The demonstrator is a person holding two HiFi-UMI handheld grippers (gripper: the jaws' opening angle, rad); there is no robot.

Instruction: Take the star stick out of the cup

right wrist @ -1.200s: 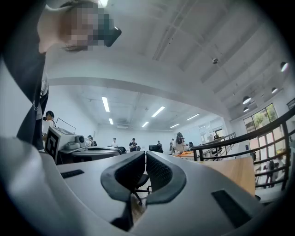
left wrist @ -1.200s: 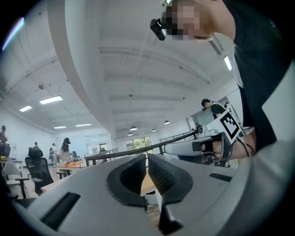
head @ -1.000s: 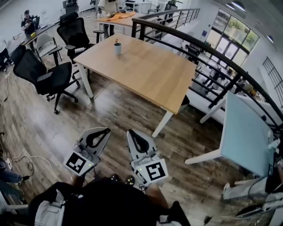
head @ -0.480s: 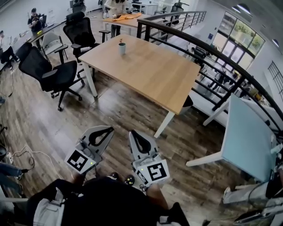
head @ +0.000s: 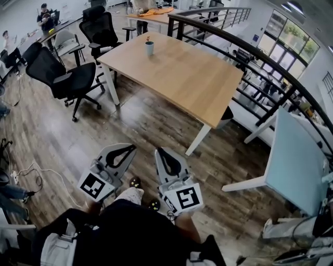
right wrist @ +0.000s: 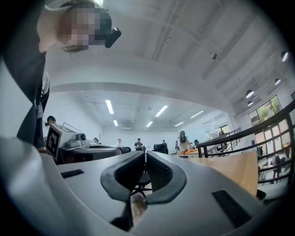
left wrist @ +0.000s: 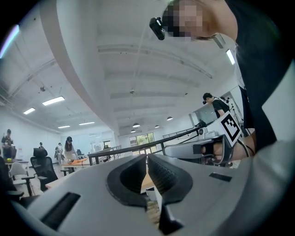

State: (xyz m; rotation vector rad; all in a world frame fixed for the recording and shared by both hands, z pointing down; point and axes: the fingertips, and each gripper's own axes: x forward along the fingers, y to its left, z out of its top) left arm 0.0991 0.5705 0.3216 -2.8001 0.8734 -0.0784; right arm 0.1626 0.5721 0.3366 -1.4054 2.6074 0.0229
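A grey cup [head: 149, 48] stands near the far edge of the wooden table [head: 197, 88], with a thin stick [head: 148, 38] poking up out of it; its star is too small to make out. Both grippers hang low by my body, far from the table. My left gripper [head: 133, 148] has its jaws together with nothing between them, as the left gripper view [left wrist: 146, 159] confirms. Beside it, my right gripper [head: 159, 150] is shut and empty too, and its own view [right wrist: 145, 156] shows the same.
Black office chairs [head: 57, 75] stand left of the table, another [head: 101, 28] at its far left. A dark railing [head: 250, 57] runs behind the table. A pale blue table [head: 296, 161] is at right. Cables [head: 31, 174] lie on the wood floor. People work at far desks [head: 47, 15].
The view has moved forward toward the wooden table. Both grippers stay shut and side by side. A light shoe now shows between them.
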